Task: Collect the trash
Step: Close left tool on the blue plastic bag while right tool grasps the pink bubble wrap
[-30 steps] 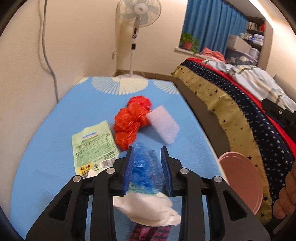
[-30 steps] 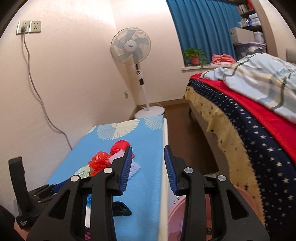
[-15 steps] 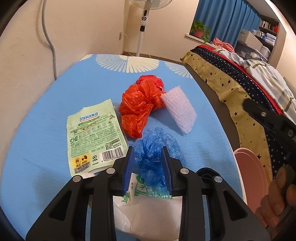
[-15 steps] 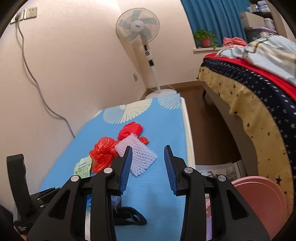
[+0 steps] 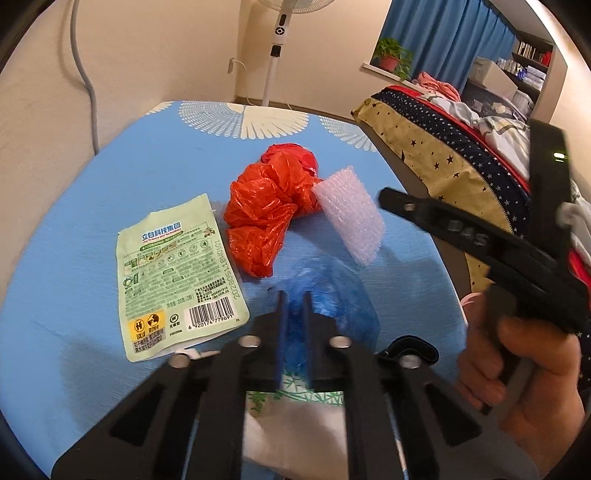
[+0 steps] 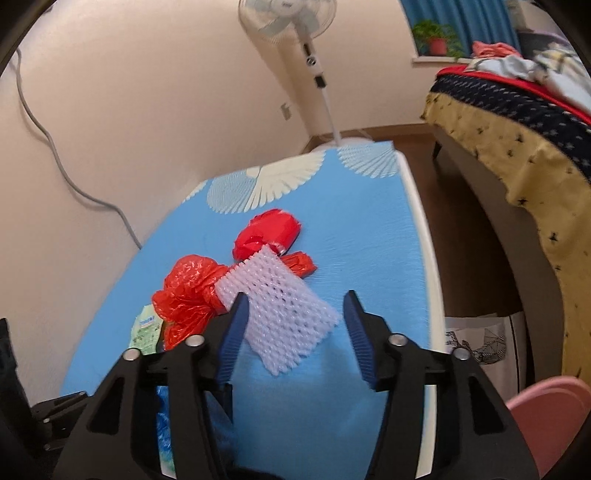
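Note:
On the blue mat (image 5: pixel 92 206) my left gripper (image 5: pixel 294 300) is shut on a crumpled blue plastic bag (image 5: pixel 336 295). Beyond it lie a green packet (image 5: pixel 173 273), an orange-red plastic bag (image 5: pixel 266 214) and a white foam net (image 5: pixel 351 218). A white printed wrapper (image 5: pixel 295 410) sits under the left gripper. One finger (image 5: pixel 424 214) of my right gripper reaches in from the right, held by a hand (image 5: pixel 524 373). In the right wrist view my right gripper (image 6: pixel 294 300) hovers over the foam net (image 6: pixel 284 314), its jaws opening, pads clear of the net.
A pink bin (image 6: pixel 546 413) stands on the floor by the mat's right edge (image 6: pixel 432 295). A bed with a star-patterned cover (image 6: pixel 535 155) runs along the right. A standing fan (image 6: pixel 288 18) and a wall cable (image 6: pixel 55 158) are at the far end.
The left jaws have closed onto the blue bag. The right gripper moved forward and down over the foam net and its jaws spread wider.

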Demonstrator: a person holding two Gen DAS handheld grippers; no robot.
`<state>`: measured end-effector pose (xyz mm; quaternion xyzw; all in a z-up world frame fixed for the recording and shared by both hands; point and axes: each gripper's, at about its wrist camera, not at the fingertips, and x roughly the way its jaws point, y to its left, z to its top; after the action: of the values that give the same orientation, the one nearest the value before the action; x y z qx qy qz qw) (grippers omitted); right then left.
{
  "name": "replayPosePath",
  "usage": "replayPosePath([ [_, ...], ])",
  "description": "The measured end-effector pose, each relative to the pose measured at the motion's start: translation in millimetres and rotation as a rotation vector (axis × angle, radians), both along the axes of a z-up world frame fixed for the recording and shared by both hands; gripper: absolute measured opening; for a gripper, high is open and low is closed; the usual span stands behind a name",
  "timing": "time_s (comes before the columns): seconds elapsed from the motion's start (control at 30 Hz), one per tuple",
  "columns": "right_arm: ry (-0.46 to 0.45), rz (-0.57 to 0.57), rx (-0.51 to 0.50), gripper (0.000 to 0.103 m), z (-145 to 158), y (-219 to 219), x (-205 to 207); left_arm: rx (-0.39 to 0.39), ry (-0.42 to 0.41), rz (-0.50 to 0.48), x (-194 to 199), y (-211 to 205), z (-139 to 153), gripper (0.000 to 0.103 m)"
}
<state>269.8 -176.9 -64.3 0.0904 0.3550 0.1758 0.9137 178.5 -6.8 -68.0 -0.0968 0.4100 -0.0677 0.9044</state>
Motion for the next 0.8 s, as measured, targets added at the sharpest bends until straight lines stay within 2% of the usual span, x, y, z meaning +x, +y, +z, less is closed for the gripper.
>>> replayPosePath([
  [0.27,0.086,0.046,-0.022,0.06,-20,9,26,-0.016,-0.025,0.051,-3,14,6,0.0],
  [0.3,0.091,0.047,-0.024,0.056,-21,9,26,-0.015,-0.031,0.058,-3,16,8,0.0],
  [0.43,0.102,0.059,-0.032,0.022,-23,9,22,-0.013,-0.056,0.072,-5,19,14,0.0],
  [0.47,0.1,0.066,-0.028,0.019,-21,8,20,-0.011,-0.061,0.073,-6,19,16,0.0],
  [0.6,0.059,0.079,-0.032,0.013,-5,6,7,-0.007,-0.084,0.076,-8,20,24,0.0],
  [0.8,0.007,0.072,-0.03,0.011,24,-1,-18,-0.017,-0.127,0.086,-16,24,38,0.0],
])
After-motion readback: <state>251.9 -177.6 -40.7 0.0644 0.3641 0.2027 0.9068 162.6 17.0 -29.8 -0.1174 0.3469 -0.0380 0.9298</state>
